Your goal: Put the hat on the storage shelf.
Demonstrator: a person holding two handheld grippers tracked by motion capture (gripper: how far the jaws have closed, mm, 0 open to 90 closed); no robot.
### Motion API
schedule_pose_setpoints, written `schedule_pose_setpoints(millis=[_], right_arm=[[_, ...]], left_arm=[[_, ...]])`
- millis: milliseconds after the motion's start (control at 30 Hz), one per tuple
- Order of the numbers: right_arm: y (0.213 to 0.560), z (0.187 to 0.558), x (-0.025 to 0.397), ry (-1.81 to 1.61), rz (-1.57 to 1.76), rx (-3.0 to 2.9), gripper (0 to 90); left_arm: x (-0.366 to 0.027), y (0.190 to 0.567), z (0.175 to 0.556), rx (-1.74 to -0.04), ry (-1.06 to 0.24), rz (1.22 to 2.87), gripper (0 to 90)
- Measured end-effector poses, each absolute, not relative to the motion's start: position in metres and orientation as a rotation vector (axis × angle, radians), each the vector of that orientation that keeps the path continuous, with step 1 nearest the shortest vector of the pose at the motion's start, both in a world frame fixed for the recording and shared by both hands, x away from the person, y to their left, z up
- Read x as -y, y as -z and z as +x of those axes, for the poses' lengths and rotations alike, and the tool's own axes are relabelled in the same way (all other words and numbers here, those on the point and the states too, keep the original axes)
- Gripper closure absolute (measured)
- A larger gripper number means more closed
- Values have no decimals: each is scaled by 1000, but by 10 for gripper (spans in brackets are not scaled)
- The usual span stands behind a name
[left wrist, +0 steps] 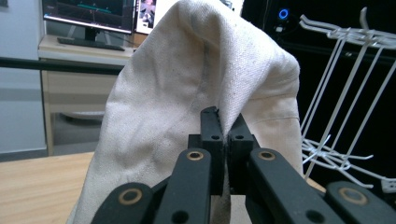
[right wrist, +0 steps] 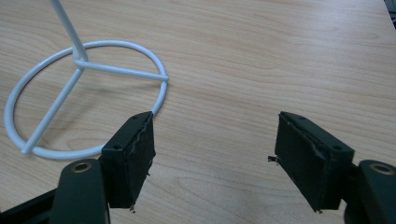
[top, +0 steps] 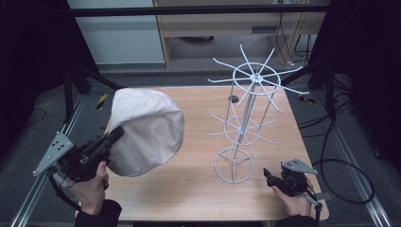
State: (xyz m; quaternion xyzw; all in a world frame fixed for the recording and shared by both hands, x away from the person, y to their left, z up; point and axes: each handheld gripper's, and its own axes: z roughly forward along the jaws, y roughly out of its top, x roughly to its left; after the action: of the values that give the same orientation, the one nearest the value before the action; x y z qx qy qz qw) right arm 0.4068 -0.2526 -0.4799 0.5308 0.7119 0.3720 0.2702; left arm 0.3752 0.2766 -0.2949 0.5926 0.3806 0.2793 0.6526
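A cream cloth hat hangs lifted above the left part of the wooden table, and my left gripper is shut on its brim. In the left gripper view the hat rises in front of the closed jaws, with my left gripper pinching a fold of it. A white wire rack with two tiers of hooks stands right of centre on a ring base. My right gripper rests open near the table's front right, just right of that ring base. Nothing lies between my right gripper fingers.
The wooden table has bare surface in front and to the right of the rack. A small dark disc lies behind the rack. Black frame posts and cables run along both sides of the table.
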Motion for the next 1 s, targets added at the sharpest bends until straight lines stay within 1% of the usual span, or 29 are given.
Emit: schedule_pose_setpoints(millis=[300, 567, 1000], right_arm=[[481, 407, 253, -1000, 1411, -1920, 280], [481, 406, 253, -1001, 1416, -1917, 273], [481, 407, 253, -997, 1406, -1918, 269]], left_arm=[[-274, 281, 375, -804, -627, 1276, 885], [-276, 269, 375, -762, -583, 1179, 886], [-264, 258, 379, -713, -571, 1133, 886]])
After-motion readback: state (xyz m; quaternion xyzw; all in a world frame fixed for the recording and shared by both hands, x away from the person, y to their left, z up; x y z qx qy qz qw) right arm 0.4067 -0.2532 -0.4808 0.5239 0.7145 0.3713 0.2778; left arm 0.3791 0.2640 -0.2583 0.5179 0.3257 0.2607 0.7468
